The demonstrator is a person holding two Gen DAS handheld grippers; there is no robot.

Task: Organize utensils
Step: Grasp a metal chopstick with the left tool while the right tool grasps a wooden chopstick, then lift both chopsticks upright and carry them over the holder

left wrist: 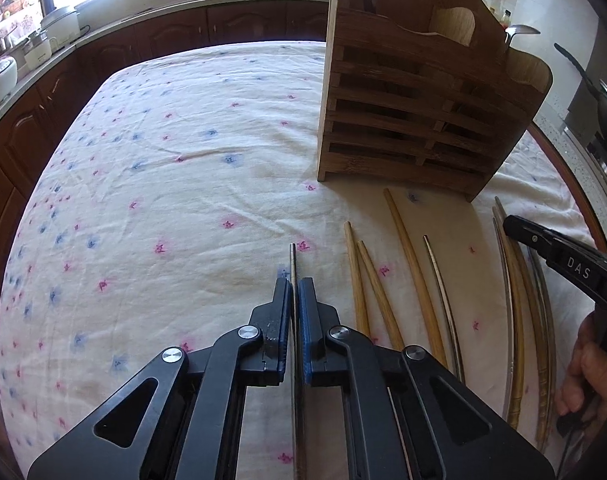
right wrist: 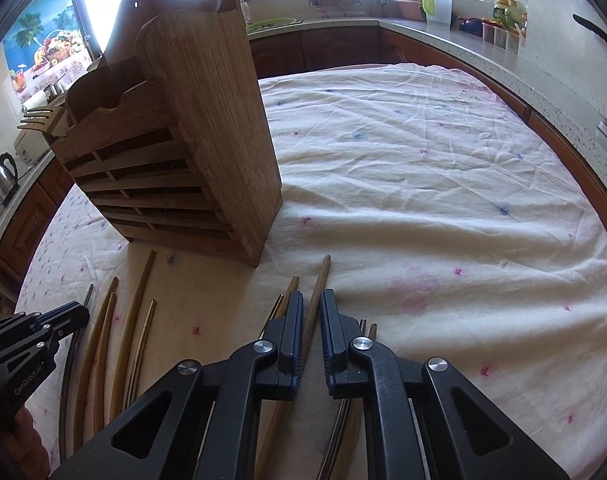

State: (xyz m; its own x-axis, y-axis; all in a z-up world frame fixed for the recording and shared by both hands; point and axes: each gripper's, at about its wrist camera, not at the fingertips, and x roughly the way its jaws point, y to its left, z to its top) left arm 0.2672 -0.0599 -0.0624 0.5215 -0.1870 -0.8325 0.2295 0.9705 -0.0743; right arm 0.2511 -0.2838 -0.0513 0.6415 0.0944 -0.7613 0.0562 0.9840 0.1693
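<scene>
A slatted wooden utensil holder (left wrist: 415, 120) (right wrist: 183, 152) stands on the flowered cloth; a spoon (left wrist: 521, 31) and a fork (right wrist: 39, 120) stick out of it. My left gripper (left wrist: 294, 288) is shut on a thin metal chopstick (left wrist: 292, 258). Several wooden chopsticks (left wrist: 363, 280) and metal chopsticks (left wrist: 443, 280) lie in front of the holder. My right gripper (right wrist: 312, 300) is open, its jaws on either side of a brown wooden chopstick (right wrist: 319, 284) lying on the cloth. The left gripper also shows in the right wrist view (right wrist: 67, 316).
The cloth-covered table (left wrist: 175, 168) is ringed by kitchen counters with dark cabinets (left wrist: 103, 48). Appliances (left wrist: 59, 28), a kettle (right wrist: 1, 174) and jars (right wrist: 503, 12) stand on the counters. A pan handle (left wrist: 575, 64) juts in at the right.
</scene>
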